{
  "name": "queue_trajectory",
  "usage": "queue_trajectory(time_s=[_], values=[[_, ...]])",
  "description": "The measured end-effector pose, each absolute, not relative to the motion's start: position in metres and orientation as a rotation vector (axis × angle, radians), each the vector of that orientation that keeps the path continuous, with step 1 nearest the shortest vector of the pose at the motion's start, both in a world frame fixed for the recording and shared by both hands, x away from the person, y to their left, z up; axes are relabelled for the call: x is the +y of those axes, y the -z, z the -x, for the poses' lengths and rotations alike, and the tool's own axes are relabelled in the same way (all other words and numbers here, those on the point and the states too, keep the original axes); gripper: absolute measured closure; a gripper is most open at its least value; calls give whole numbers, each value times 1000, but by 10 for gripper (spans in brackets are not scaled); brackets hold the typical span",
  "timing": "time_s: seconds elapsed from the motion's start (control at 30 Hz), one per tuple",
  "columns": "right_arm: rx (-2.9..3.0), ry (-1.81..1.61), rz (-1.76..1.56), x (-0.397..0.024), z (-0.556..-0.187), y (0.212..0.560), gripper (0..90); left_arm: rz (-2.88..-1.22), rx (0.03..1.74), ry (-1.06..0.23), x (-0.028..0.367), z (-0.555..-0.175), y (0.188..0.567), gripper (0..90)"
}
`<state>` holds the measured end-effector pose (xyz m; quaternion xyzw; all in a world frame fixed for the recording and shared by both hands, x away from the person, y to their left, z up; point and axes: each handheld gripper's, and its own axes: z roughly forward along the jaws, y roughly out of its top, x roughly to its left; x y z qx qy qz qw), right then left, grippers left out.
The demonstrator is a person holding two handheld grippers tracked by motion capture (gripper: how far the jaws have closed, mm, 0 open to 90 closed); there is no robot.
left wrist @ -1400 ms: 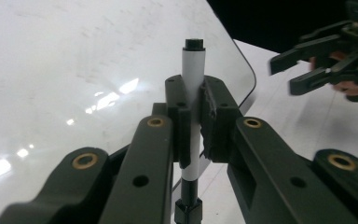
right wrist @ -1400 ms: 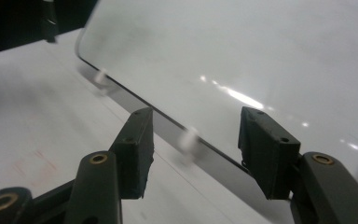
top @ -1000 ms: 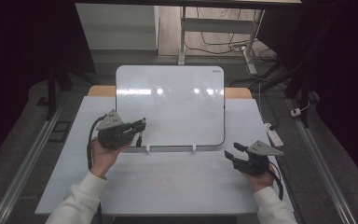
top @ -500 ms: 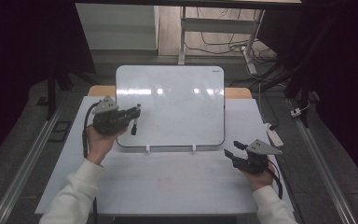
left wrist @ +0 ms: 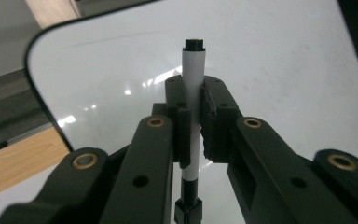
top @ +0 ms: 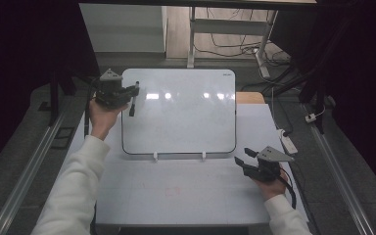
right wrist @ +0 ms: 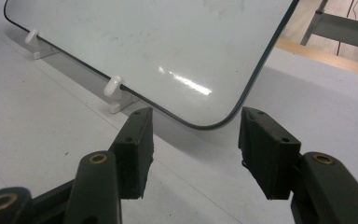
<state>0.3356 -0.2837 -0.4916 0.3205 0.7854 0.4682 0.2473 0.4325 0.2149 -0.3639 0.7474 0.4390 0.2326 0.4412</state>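
A white whiteboard [top: 186, 110] leans tilted on two small white feet at the table's middle. My left gripper [top: 133, 95] hovers at the board's upper left corner, shut on a white marker [left wrist: 192, 100] with black ends that stands across the jaws. The marker [top: 132, 105] hangs down in front of the board's left edge. My right gripper [top: 242, 159] rests low near the board's lower right corner [right wrist: 214, 123], open with nothing between its fingers.
The board's white feet [right wrist: 114, 91] stand on the white table sheet [top: 176, 196]. A white power strip [top: 288, 142] lies at the table's right edge. Wooden tabletop [top: 248, 97] shows behind the board. A metal table frame [top: 225, 29] and cables stand beyond.
My left gripper has risen and moved away from me with the marker, from the board's lower left edge to its upper left corner. The right gripper has stayed in place.
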Motion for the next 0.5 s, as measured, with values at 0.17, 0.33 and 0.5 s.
queue_trajectory(time_s=[0.17,0.33,0.5], values=[[2145,-1274,-874,-283,-336,492,453,-1866,1139,-600,221,-450,364,818],[2151,-1269,-867,-282,-336,493,453,-1860,1179,-608,225,-463,363,818],[2158,-1264,-870,-282,-337,494,453,-1867,1200,-624,225,-474,362,818]])
